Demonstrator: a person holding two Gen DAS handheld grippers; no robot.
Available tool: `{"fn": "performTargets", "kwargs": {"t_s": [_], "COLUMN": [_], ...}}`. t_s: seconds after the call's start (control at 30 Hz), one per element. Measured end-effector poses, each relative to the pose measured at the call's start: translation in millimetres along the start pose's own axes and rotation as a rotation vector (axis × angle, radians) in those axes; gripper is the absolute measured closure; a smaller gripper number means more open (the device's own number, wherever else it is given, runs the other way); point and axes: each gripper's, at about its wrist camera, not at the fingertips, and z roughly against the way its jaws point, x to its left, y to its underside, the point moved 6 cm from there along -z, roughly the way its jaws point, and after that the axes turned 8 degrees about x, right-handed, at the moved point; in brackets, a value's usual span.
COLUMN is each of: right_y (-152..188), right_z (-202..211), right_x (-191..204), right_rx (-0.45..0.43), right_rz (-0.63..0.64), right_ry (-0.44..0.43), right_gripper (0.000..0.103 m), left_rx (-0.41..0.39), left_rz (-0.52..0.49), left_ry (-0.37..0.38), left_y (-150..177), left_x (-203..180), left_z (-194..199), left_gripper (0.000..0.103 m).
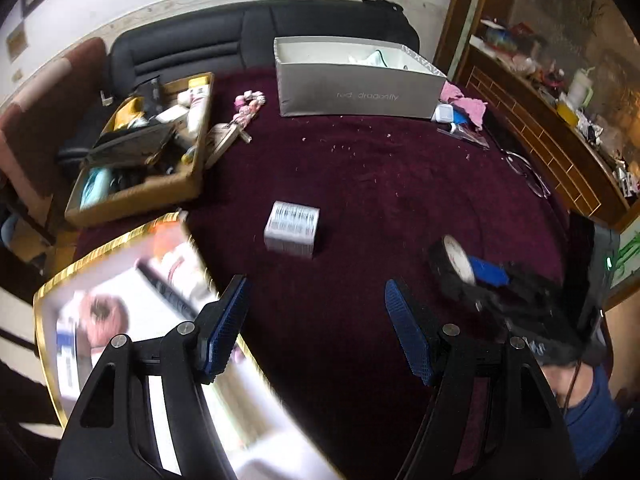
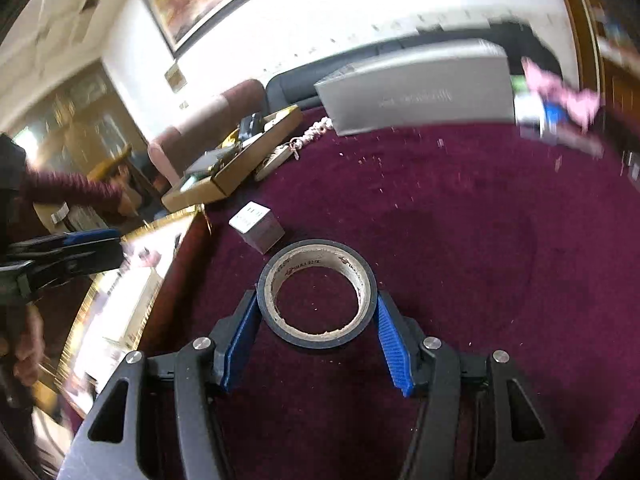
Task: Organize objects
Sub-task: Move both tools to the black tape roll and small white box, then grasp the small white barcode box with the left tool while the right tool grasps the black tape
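A roll of dark tape (image 2: 320,339) with a pale cardboard core sits between the blue pads (image 2: 390,344) of my right gripper (image 2: 316,296), which is shut on its sides above the maroon cloth (image 2: 460,248). The left wrist view shows that same roll (image 1: 456,258) at the right, held in the air. My left gripper (image 1: 315,284) is open over the cloth, nothing between its fingers; it is also in the right wrist view, far left (image 2: 80,248). A small white barcoded box (image 1: 292,226) lies just ahead of it.
At the back stands a grey shoebox (image 1: 360,88), with a pink cloth (image 1: 464,104) beside it. A cardboard box (image 1: 140,192) with several items sits back left, a pink bead charm (image 1: 250,108) near it. A gold-rimmed reflective tray (image 1: 44,320) lies front left. A maroon sleeve (image 2: 68,192) reaches in.
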Motion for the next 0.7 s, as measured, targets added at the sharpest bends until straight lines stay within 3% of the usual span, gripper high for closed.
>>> {"fn": "performTargets", "kwargs": {"t_s": [0.07,0.23,0.43,0.7], "right_y": [-0.1,-4.4,-4.7,-3.2], "right_z": [-0.8,5.7,5.5,-0.3], "right_x": [-4.5,-10.3,-13.7,-13.3], "right_rx": [0.007,-0.009,0.001,0.021], "right_rz": [-0.018,-0.055,-0.073,-0.073], "right_ry": [-0.014,-0.055,-0.075,-0.081], "right_gripper": [0.046,0.046,0.046,0.046], "left_rx": [0.014,0.092,0.137,0.211], "left_rz": [-0.009,-0.013,-0.046,-0.108], "left_ry": [-0.026,-0.008,0.03,-0.031], "left_y": [-16.8,-40.4,-49.9,-47.9], "left_x": [3.2,11.0,14.1,18.5], "left_z": [-12.2,-51.0,-74.1,-108.5], "left_gripper": [0.032,0.032,0.032,0.032]}}
